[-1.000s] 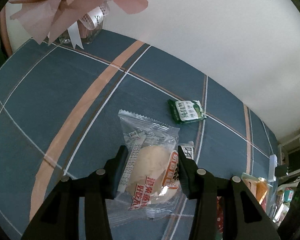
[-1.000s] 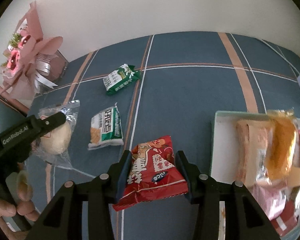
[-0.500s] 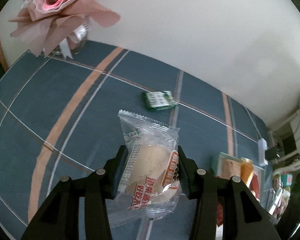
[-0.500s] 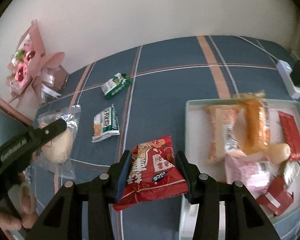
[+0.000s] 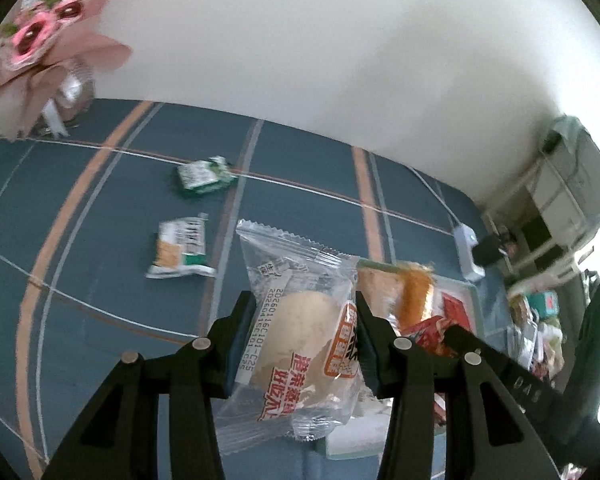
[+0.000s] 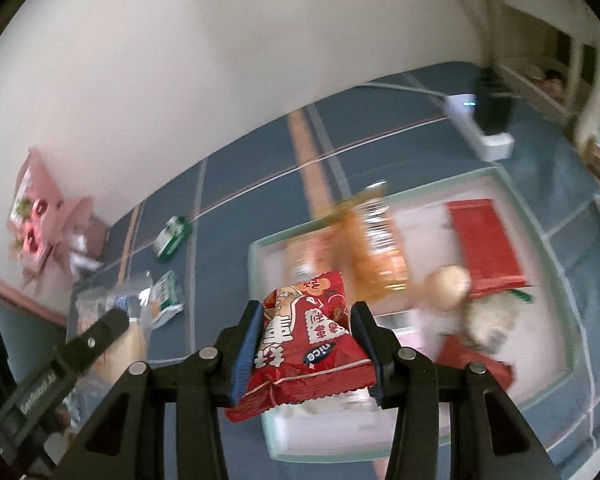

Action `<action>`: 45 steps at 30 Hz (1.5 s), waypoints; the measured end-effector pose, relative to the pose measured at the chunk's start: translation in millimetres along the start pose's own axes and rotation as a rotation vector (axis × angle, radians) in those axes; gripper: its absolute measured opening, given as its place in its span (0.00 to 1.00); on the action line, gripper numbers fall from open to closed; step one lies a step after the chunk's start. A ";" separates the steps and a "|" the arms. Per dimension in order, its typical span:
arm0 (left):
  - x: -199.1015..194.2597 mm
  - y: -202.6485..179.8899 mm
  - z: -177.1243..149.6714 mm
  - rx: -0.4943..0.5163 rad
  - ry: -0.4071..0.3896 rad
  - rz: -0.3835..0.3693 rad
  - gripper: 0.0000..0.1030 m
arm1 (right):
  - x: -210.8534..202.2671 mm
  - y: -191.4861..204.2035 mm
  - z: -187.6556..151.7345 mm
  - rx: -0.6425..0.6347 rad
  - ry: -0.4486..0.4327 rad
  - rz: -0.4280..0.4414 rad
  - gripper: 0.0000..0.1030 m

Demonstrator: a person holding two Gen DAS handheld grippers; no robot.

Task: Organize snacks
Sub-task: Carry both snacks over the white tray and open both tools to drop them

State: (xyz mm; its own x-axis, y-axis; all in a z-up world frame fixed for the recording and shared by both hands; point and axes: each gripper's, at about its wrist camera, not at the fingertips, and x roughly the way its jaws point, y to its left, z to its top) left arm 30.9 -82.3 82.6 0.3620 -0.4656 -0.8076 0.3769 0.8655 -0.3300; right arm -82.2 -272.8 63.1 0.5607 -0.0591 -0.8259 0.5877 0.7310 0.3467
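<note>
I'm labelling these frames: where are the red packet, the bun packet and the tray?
red packet [image 6: 308,344], right wrist view, printed front.
bun packet [image 5: 300,332], left wrist view, on the bun.
tray [image 6: 260,252], right wrist view, near-left rim.

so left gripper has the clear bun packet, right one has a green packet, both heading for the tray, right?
Not quite: the right gripper is shut on a red snack packet, as the right wrist view shows. The left gripper does hold the clear bun packet, near the tray.
</note>
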 end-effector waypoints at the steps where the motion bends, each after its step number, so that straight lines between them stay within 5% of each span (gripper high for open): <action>1: 2.1 -6.4 -2.0 0.013 0.006 -0.005 0.47 | -2.4 -7.4 1.7 0.016 -0.007 -0.005 0.47; 13: 56.1 -67.7 -33.1 0.115 0.135 -0.065 0.47 | -2.0 -80.1 12.9 0.168 -0.010 -0.067 0.47; 34: 99.9 -68.6 -51.2 0.132 0.203 -0.024 0.47 | 24.0 -95.1 10.2 0.187 0.020 -0.129 0.48; 45: 106.5 -61.6 -57.5 0.129 0.230 -0.002 0.55 | 25.2 -94.7 6.5 0.191 0.060 -0.152 0.78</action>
State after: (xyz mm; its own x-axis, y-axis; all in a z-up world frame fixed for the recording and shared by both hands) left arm -2.8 -174.7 -11.1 0.1633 -0.4006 -0.9016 0.4884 0.8269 -0.2789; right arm -119.9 -347.9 12.3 0.4252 -0.1144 -0.8978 0.7655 0.5747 0.2894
